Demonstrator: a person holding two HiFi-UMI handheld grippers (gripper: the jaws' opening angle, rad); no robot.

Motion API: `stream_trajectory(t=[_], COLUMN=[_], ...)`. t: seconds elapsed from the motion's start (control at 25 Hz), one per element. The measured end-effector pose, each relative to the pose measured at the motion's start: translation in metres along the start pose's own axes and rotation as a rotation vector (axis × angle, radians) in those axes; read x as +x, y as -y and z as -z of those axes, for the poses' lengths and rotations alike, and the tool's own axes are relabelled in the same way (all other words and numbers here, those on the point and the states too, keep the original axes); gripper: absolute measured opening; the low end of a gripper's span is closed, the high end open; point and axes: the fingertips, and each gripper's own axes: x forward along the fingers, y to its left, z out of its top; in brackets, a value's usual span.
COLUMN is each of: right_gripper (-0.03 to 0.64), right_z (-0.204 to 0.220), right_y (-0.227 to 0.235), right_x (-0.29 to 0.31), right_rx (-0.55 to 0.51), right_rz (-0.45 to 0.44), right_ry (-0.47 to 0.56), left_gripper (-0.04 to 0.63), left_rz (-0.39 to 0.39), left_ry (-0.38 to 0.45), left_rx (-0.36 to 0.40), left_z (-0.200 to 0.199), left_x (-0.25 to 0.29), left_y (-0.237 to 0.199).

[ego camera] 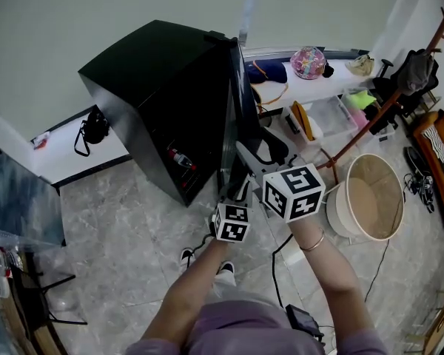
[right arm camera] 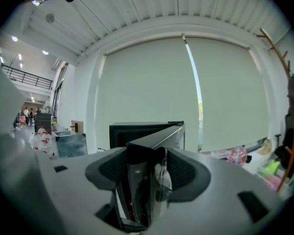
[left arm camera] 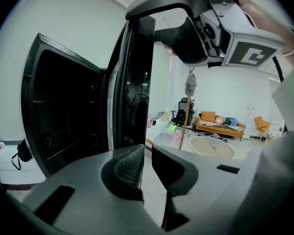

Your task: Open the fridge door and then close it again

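Clamping the right gripper wide on the free edge of the open fridge door, which fills the gap between the fingers. Left gripper nearly closed and empty, with the door just ahead and left of its fingers. Likely heavy, stiff and glossy-slick. Best held at this outer edge, far from the hinge, and swung slowly.

Grey marble floor, pale blind, low white bench, wooden coat rack
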Motion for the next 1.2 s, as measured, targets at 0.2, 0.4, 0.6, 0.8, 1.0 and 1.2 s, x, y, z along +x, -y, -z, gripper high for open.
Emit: stream_trajectory(t=[0.2,0.4,0.6,0.8,1.0,1.2], right_gripper=[0.245,0.233,0.222,0.213,0.206,0.204], right_z=[-0.001,-0.001,0.001,0.005,0.009,0.011], right_y=[0.002,0.008,0.021,0.038,0.064,0.087], right_x=[-0.005,-0.009,-0.016,-0.027,-0.041,-0.051], right_rx=[-0.057,-0.056,-0.054,-0.032,-0.009,0.002], right_rz=[-0.006,-0.013,0.016,0.047,0.078,0.099], right_ry=[0.012,0.033,0.037,0.041,0.054,0.063], left_gripper=[0.038,0.04,0.111,0.14,0.14,0.109], left_rz=[0.097,0.104,0.065,0.134,0.199,0.252], left_ry=[-0.011,0.016,0.059,0.078,0.089,0.112], left_rx=[0.003,-0.003,-0.052,-0.028,0.01,0.038], left_z=[0.004,0.003,-0.005,-0.022,-0.041,-0.065], left_x=[-0.009,-0.026,-0.029,-0.013,0.012,0.035], left_y=[0.01,0.0,-0.025,-0.012,0.017,0.044])
